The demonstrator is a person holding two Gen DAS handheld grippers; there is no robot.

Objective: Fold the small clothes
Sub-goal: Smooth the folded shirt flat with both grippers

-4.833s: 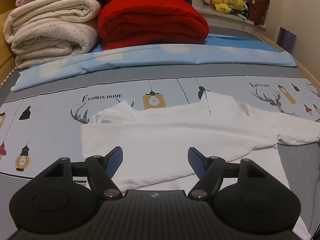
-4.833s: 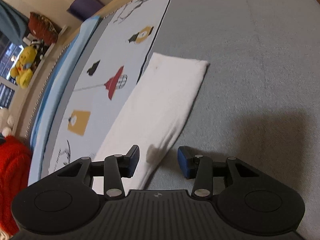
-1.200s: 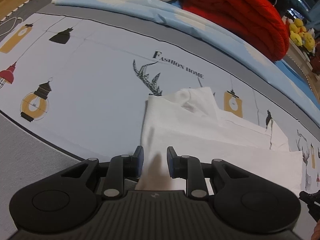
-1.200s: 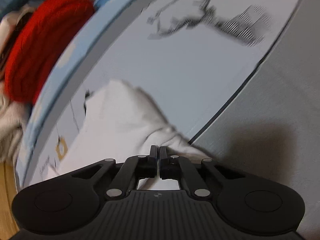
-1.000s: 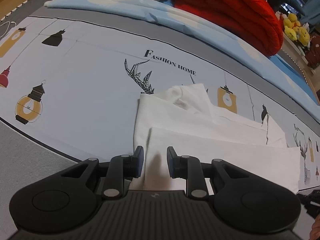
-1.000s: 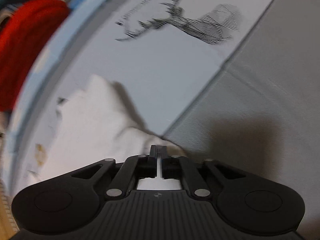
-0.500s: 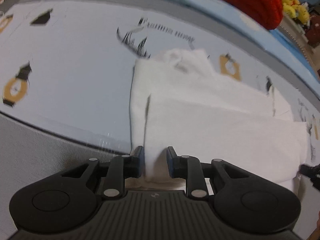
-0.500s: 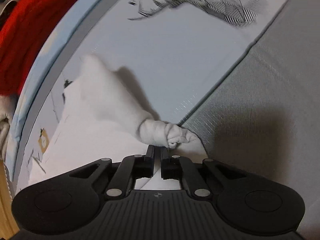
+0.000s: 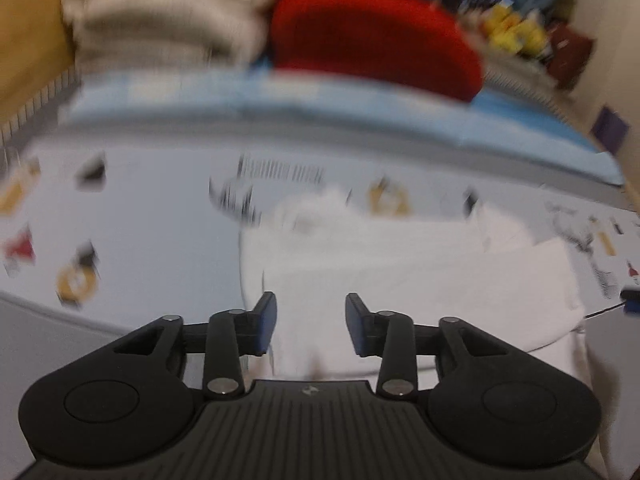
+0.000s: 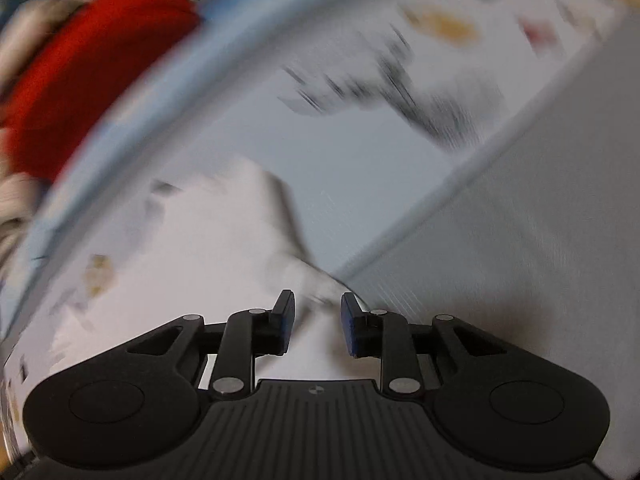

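Beyond the left tongs [image 9: 307,322], at the far end of the bed [image 9: 152,216], sit a rolled red blanket [image 9: 372,36] and a stack of cream blankets [image 9: 168,20], with yellow plush toys [image 9: 516,34] further to the right. All of it is smeared by motion blur, so finer detail is hard to tell. Nothing stands between either pair of tongs and the cloth.

Half a second ago both pairs were pinched on the white garment [image 9: 420,264]: the left on its near left edge, the right on a bunched corner. Now both have let go, and their jaws are opening with no cloth pressed between the pads. The views have drawn back from the bed.

The garment lies folded flat on the printed sheet, just ahead of the left tongs and spreading to their right. From the right tongs [image 10: 316,326] it lies ahead and to the left, its crumpled corner just past the tips.
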